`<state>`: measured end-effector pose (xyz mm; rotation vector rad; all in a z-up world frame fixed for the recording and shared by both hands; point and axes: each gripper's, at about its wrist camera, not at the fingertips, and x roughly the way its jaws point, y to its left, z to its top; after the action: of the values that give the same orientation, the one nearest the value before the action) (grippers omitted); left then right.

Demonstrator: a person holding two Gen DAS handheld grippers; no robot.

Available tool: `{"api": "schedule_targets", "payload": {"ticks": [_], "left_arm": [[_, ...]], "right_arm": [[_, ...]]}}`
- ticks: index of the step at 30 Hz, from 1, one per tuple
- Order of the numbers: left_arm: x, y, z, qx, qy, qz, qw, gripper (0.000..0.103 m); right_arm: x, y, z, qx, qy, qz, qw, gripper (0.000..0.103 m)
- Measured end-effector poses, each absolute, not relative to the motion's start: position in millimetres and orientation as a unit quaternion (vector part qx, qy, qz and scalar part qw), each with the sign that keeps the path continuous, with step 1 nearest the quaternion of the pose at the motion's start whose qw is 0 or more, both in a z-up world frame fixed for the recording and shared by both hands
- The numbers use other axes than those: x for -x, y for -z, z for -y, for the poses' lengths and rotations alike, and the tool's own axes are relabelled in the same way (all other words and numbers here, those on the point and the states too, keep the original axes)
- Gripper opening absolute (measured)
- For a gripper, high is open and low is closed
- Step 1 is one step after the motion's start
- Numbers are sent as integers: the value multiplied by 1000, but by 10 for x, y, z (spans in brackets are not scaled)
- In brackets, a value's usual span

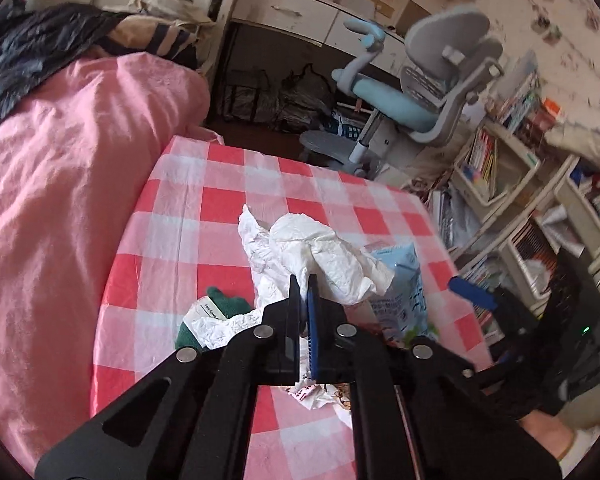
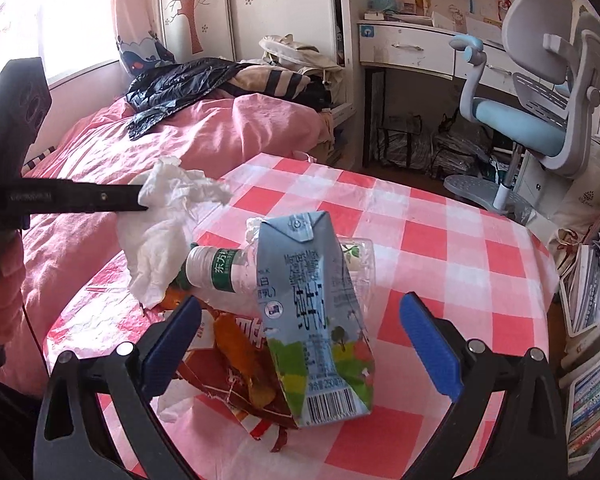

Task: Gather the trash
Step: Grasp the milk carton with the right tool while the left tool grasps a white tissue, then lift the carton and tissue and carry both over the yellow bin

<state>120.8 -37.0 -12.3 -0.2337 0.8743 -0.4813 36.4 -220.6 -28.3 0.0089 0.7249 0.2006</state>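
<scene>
Left gripper (image 1: 304, 280) clamped on crumpled tissue (image 1: 320, 252), lifted over checked table (image 2: 440, 240) | right gripper (image 2: 300, 340) spread wide, empty | milk carton (image 2: 320, 320) dead ahead between its fingers, long axis running away from it | right nearer

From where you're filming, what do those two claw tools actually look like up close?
Both are black plastic frames of angled linkage bars joined by round silver rivets. The left gripper ends in two flat fingers, one fitted with a ribbed blue pad. The right gripper carries ribbed blue pads on both fingers. No cables are visible on either.
</scene>
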Motion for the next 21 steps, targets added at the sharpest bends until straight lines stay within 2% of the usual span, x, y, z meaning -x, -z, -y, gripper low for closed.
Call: {"api": "schedule_targets", "payload": {"ticks": [3, 4, 5, 6, 7, 9, 21], "left_arm": [[-1267, 180, 223, 163, 238, -430, 855, 3], [-1276, 181, 195, 173, 241, -430, 853, 3], [-1278, 173, 179, 179, 242, -427, 853, 3], [-1277, 162, 173, 181, 244, -425, 853, 4], [-1274, 152, 175, 179, 244, -422, 854, 4], [-1278, 135, 182, 176, 247, -419, 856, 4], [-1132, 1, 260, 141, 244, -392, 876, 4]], "right_arm": [[-469, 333, 2160, 2, -95, -361, 928, 95], [-507, 347, 2160, 0, -96, -364, 927, 91], [-543, 362, 2157, -2, -96, -368, 925, 84], [-568, 376, 2156, -2, -96, -374, 922, 67], [-586, 387, 2159, -1, -96, -379, 920, 54], [-570, 353, 2184, -7, -101, -375, 922, 51], [-284, 2, 2571, -114, -127, -324, 931, 50]]}}
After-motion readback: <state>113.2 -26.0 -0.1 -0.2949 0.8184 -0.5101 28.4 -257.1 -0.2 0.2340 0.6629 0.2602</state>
